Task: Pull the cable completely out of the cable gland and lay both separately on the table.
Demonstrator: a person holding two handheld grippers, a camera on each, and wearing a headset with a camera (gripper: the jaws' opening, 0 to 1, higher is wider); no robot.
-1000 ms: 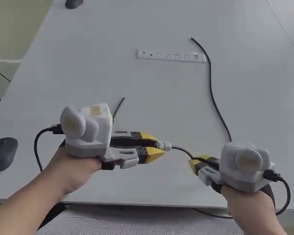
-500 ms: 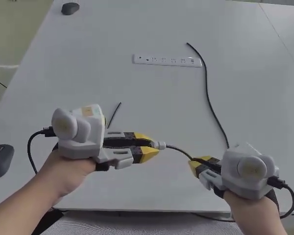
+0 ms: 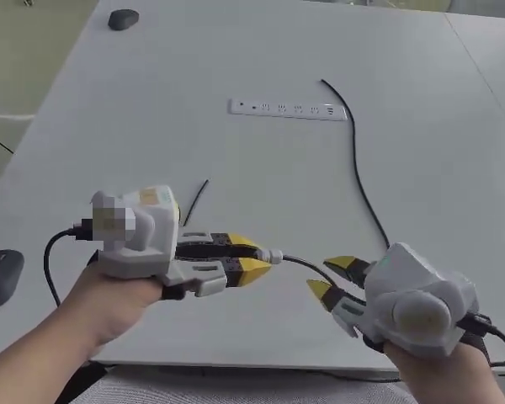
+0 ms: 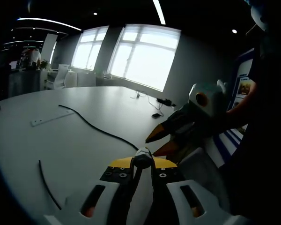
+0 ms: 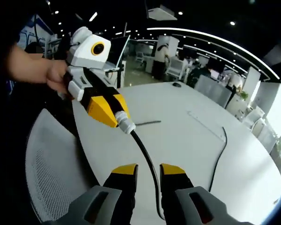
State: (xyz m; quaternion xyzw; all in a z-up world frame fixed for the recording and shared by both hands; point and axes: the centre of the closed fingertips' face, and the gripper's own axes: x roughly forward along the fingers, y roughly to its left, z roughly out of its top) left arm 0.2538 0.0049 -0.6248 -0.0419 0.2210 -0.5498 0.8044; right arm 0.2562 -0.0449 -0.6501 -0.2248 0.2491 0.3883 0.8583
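Note:
My left gripper [image 3: 257,257] is shut on a small pale cable gland [image 3: 273,253], held just above the table's near edge; the gland [image 4: 143,156] sits between its yellow jaws. A thin black cable [image 3: 301,263] comes out of the gland and runs right, passing between the yellow jaws of my right gripper [image 3: 332,278]. Those jaws stand open, apart from the cable [image 5: 143,147], which hangs in the gap of the right gripper [image 5: 149,171]. The gland [image 5: 125,124] still has the cable in it.
A long black cable [image 3: 356,168] lies on the white table [image 3: 236,151] from a white power strip [image 3: 290,108] toward my right gripper. A short black piece [image 3: 195,202] lies by my left gripper. One mouse [image 3: 2,276] sits at the left edge, another mouse [image 3: 124,18] far back.
My right gripper's jaws, earlier closed on the cable, have opened. Both hands have stayed near the table's front edge.

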